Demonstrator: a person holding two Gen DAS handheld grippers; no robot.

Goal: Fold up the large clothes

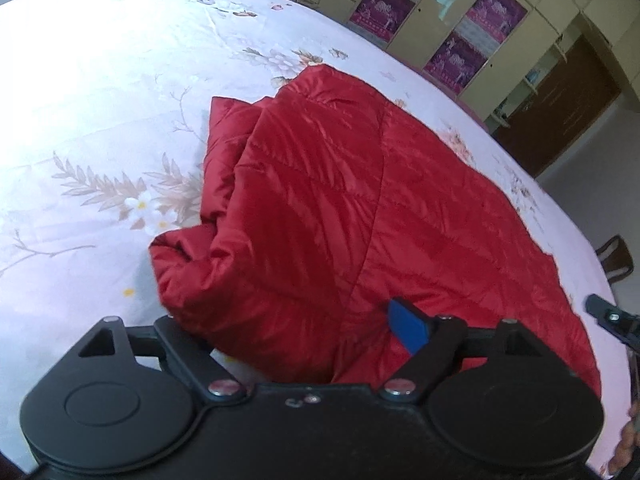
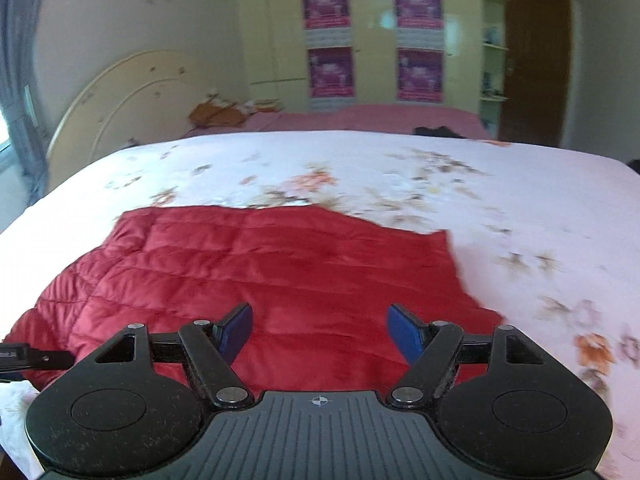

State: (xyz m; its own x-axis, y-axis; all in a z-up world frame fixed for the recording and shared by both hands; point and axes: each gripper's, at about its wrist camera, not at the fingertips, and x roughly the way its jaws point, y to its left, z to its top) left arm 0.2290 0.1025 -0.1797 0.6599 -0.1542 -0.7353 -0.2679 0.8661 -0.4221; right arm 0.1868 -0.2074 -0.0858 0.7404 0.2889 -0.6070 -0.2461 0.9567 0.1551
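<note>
A red quilted jacket (image 1: 340, 200) lies on a white floral bedsheet (image 1: 100, 120). It also shows in the right wrist view (image 2: 280, 264), spread flat. My left gripper (image 1: 304, 328) has its jaws wide apart, with a bunched fold of the jacket lying between them; the left finger is hidden under the cloth and only the right blue pad (image 1: 408, 328) shows. My right gripper (image 2: 320, 332) is open and empty, hovering over the jacket's near edge. Its tip shows in the left wrist view (image 1: 608, 312) at the right.
The sheet (image 2: 520, 200) covers a large bed with a cream headboard (image 2: 132, 96). A yellow wardrobe (image 2: 372, 40) with purple posters and a brown door (image 2: 536, 60) stand behind. A pink cover (image 2: 380, 118) lies at the far side.
</note>
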